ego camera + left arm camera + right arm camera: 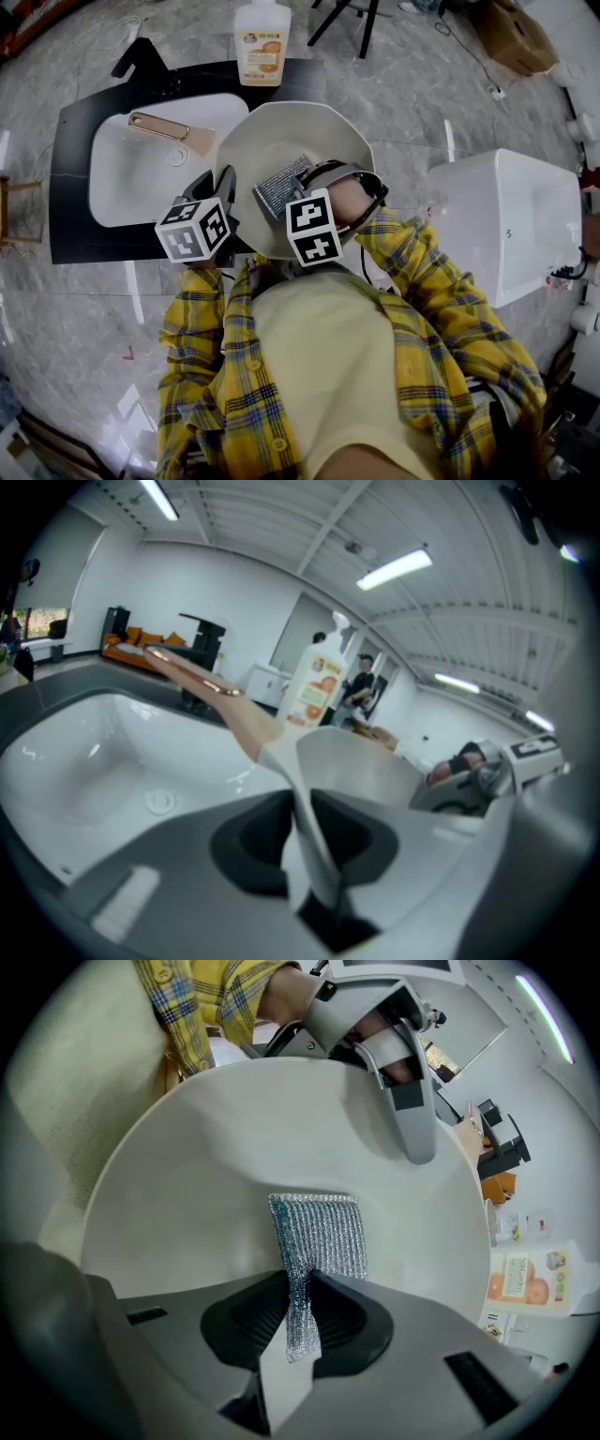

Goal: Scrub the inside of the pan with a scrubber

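A cream pan [295, 141] with a copper handle [161, 126] is held over the white sink [131, 183]. My left gripper [226, 186] is shut on the pan's near left rim; in the left gripper view the thin rim [302, 799] is pinched between the pads. My right gripper [300, 187] points steeply down into the pan, shut on a silver mesh scrubber [279, 186]. In the right gripper view the scrubber [319, 1237] lies flat against the pan's inner wall [216, 1166], its lower end clamped between the jaws. The left gripper [405, 1091] shows at the pan's far rim.
A soap bottle [262, 39] with an orange label stands on the black counter [80, 141] behind the sink, beside a black faucet [141, 58]. A white tub [506, 220] stands at the right, a cardboard box [511, 33] on the floor beyond.
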Motion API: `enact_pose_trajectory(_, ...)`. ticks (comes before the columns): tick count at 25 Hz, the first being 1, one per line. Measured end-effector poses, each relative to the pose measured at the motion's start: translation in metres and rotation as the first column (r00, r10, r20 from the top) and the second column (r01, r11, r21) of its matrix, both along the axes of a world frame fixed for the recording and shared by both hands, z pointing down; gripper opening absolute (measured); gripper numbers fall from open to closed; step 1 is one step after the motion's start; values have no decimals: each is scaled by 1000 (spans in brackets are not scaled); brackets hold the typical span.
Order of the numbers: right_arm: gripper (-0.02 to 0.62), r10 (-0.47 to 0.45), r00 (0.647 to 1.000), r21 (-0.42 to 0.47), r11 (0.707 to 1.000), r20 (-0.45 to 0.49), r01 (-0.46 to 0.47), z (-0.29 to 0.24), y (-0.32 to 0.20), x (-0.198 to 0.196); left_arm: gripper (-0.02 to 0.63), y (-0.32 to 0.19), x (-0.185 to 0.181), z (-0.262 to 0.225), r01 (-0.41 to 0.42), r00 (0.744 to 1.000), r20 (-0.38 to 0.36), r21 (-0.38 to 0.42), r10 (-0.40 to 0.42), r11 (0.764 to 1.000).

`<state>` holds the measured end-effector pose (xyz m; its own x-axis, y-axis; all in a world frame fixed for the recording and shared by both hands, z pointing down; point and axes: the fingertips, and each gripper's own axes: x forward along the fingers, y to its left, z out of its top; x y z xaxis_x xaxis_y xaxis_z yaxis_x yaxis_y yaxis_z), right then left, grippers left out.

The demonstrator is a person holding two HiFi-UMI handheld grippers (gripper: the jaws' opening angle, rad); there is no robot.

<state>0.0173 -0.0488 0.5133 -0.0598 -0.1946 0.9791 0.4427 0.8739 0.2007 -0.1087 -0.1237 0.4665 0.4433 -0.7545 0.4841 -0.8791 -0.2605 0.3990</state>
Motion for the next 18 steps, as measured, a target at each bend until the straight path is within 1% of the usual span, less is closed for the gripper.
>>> enact_pose_trajectory(3, 80, -11, 1000, -34, 999, -24, 10, 1, 6, 3, 51, -2, 0, 2, -4, 1000, -4, 11, 4, 1000)
enact_pose_trajectory(10, 80, -37, 996, -101, 995, -83, 28, 2, 21, 11, 51, 1, 0, -1, 5, 1000, 5, -5, -5, 1000)
enact_pose_trajectory(14, 80, -50, 992, -144, 989, -112, 34, 2, 31, 16, 51, 0, 1, 1, 2, 1000, -11, 14, -2, 1000)
enact_pose_trajectory(18, 80, -64, 988, -187, 982, -138, 38, 3, 39, 21, 51, 1, 0, -1, 6, 1000, 8, -4, -6, 1000)
